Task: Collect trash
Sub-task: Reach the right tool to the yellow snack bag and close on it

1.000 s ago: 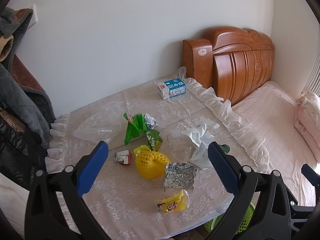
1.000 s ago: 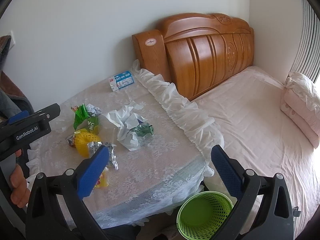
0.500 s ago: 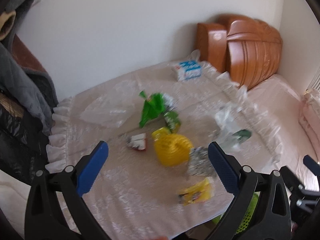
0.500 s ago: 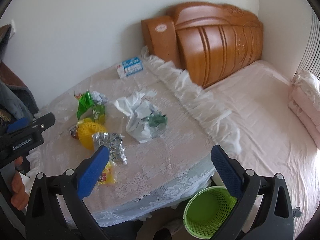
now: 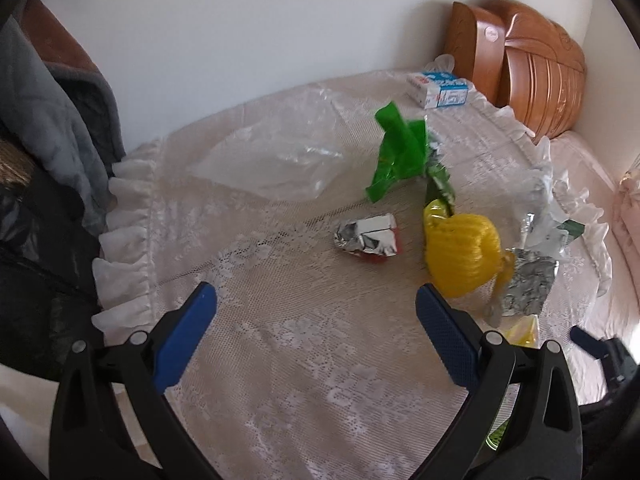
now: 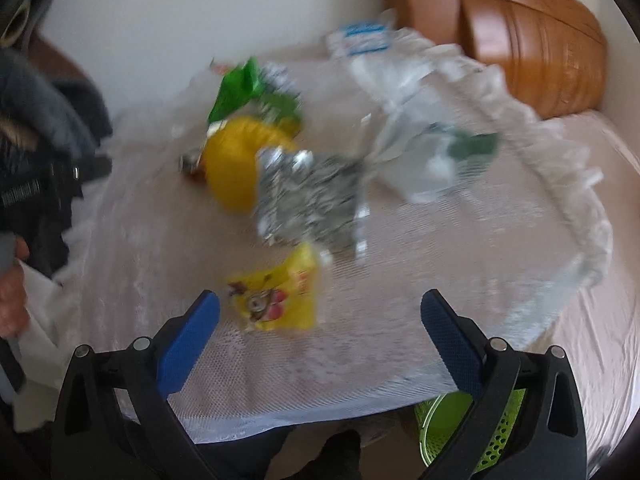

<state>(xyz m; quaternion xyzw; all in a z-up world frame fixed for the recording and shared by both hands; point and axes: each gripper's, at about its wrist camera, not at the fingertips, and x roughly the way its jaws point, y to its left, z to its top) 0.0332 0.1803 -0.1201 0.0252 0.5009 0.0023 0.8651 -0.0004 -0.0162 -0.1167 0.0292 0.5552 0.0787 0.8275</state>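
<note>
Wrappers litter the lace tablecloth (image 5: 280, 360). Right gripper (image 6: 320, 320), fingers spread wide and empty, is nearer the yellow packet (image 6: 280, 296), which lies just ahead, toward its left finger. Left gripper (image 5: 316, 308), equally spread, faces the foil wrapper (image 5: 368, 236) farther ahead.

Clearance over the lace tablecloth (image 5: 280, 344)

Left gripper (image 5: 316, 308), jaws spread: bare cloth ahead; silver-red wrapper (image 5: 368, 236) at 12 o'clock, yellow mesh ball (image 5: 464, 252) at 2 o'clock, clear plastic bag (image 5: 276, 156) at 11 o'clock. Right gripper (image 6: 320, 316), jaws spread: yellow snack packet (image 6: 280, 296) just ahead at 11 o'clock, crumpled foil (image 6: 308, 200) behind it; open cloth at 1 o'clock.
</note>
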